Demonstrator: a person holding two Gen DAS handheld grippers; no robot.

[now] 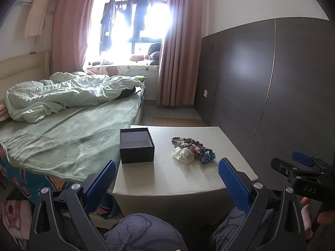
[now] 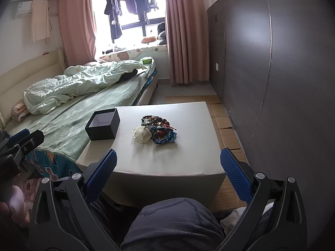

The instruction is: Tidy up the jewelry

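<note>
A heap of beaded bracelets (image 1: 193, 148) (image 2: 160, 128), blue, red and dark, lies on a low white table (image 1: 167, 177) (image 2: 167, 159) beside a crumpled white pouch (image 1: 183, 154) (image 2: 142, 135). An open black box (image 1: 136, 145) (image 2: 102, 126) with a pale empty inside stands at the table's left edge. My left gripper (image 1: 167, 179) hovers open near the table's front edge, nothing between its blue pads. My right gripper (image 2: 168, 171) is open too, held back from the front edge; it also shows at the right of the left wrist view (image 1: 301, 167).
A bed with a green sheet (image 1: 69, 133) (image 2: 69, 123) and rumpled duvet borders the table on the left. A dark wardrobe wall (image 1: 272, 83) (image 2: 282, 73) runs along the right. The person's knees (image 1: 144, 232) (image 2: 178, 221) sit below the grippers. Cardboard sheets (image 2: 226, 125) cover the floor.
</note>
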